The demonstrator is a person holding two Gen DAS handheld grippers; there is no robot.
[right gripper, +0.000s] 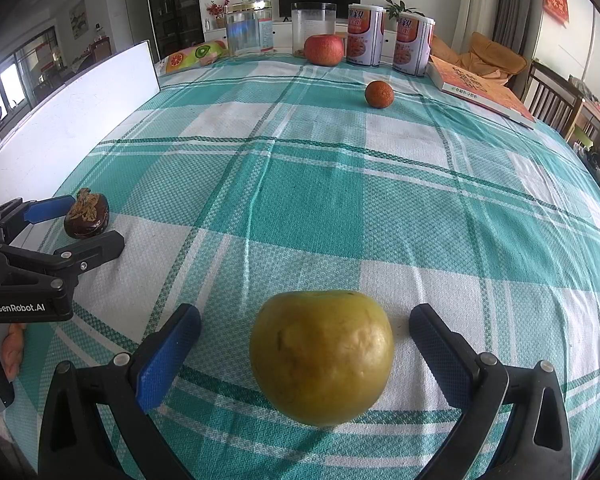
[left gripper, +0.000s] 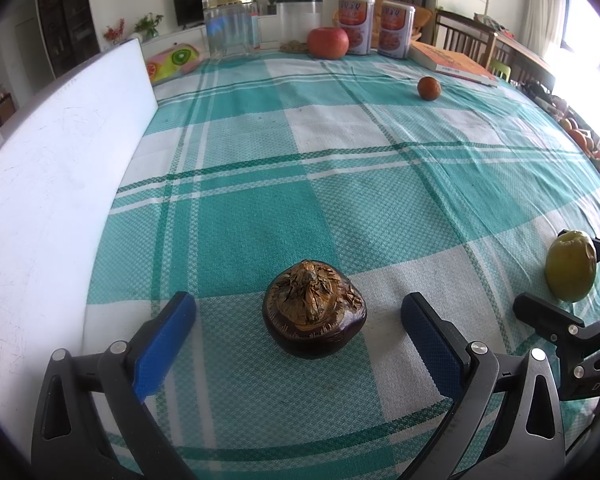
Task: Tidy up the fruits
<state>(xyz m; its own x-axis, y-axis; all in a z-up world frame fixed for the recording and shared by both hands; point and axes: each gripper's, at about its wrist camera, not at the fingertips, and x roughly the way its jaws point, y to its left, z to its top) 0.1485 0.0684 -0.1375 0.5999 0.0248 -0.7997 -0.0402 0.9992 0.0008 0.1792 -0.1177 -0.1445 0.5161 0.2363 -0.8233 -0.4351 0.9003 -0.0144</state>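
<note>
- Your left gripper [left gripper: 298, 332] is spread wide around the dark purple fruit [left gripper: 314, 310], which sits on the table [left gripper: 340, 184] between the blue pads [left gripper: 166, 342] with a clear gap on each side; nothing is grasped yet.
- Your right gripper [right gripper: 305, 354] is likewise released, straddling the yellow-green fruit [right gripper: 322, 358], with its pads near the skin but apart from it.
- Both fruits are centred between the fingers, so I judge that closing would seat each squarely.
- The small orange fruit [right gripper: 379, 95] and the red apple [right gripper: 324, 50] lie well apart at the far end, near the jars and cans [right gripper: 365, 35].
- The white board [left gripper: 60, 168] stands along the left edge, just beside the dark fruit; it looks like a possible spot for sorting.
</note>
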